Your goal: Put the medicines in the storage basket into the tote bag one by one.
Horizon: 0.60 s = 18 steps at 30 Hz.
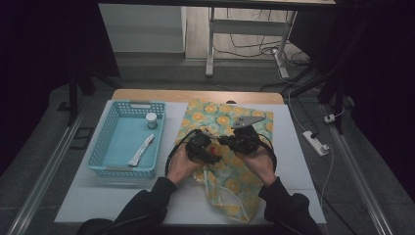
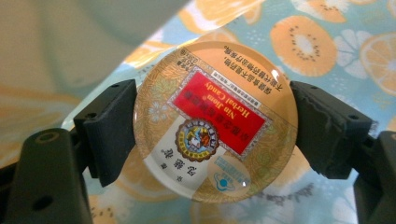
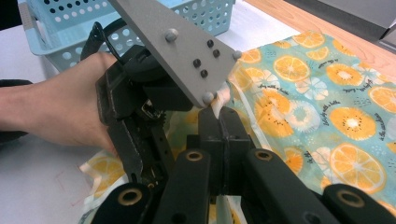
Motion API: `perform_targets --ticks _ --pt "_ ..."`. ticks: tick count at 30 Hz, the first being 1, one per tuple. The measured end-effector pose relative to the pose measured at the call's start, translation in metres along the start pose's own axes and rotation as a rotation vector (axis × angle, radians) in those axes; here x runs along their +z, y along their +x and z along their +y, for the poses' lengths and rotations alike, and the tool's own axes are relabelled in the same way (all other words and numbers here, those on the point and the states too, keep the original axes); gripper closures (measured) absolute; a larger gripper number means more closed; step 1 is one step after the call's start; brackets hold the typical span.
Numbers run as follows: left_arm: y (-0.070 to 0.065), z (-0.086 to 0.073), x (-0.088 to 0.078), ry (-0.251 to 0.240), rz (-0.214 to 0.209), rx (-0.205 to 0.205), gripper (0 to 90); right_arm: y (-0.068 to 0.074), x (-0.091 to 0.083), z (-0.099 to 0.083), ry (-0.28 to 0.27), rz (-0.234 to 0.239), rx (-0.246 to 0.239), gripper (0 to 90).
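Observation:
My left gripper (image 2: 215, 126) is shut on a round tin of herbal candy (image 2: 210, 116) with a red and gold label, held by its rim between the two pads (image 2: 114, 126). The tin hangs just over an orange-slice print cloth bag (image 1: 230, 171) lying on the table. My right gripper (image 3: 222, 112) is shut on a raised edge of this cloth (image 3: 327, 107). In the high view both grippers meet over the bag's middle, the left gripper (image 1: 214, 146) beside the right gripper (image 1: 226, 140).
A light blue basket (image 1: 105, 142) stands left of the bag and holds a small jar (image 1: 151, 120) and a white tube (image 1: 141, 151). A grey plate (image 3: 182, 42) and a hand (image 3: 60, 107) sit close before the right gripper. White table (image 1: 98, 196) lies in front.

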<state>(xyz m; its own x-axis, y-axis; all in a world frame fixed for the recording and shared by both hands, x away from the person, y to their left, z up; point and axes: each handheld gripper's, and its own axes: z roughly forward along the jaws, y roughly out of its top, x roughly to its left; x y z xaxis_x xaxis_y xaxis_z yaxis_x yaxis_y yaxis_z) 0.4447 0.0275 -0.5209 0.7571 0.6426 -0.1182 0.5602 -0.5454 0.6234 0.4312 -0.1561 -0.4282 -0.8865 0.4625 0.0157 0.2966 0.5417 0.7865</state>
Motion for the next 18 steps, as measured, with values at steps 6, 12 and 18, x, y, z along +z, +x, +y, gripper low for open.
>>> perform_targets --ticks 6,12,18 --pt "0.002 -0.001 -0.002 -0.018 -0.019 -0.016 18.3 -0.002 0.000 -0.001 -0.001 0.000 0.008 90.0" --pt "-0.003 -0.001 -0.011 -0.033 -0.061 -0.017 12.4 -0.003 -0.003 0.000 -0.015 0.003 0.010 90.0" --pt "-0.012 -0.003 -0.029 -0.058 -0.098 -0.010 10.2 -0.002 -0.007 0.002 -0.029 0.009 0.012 90.0"
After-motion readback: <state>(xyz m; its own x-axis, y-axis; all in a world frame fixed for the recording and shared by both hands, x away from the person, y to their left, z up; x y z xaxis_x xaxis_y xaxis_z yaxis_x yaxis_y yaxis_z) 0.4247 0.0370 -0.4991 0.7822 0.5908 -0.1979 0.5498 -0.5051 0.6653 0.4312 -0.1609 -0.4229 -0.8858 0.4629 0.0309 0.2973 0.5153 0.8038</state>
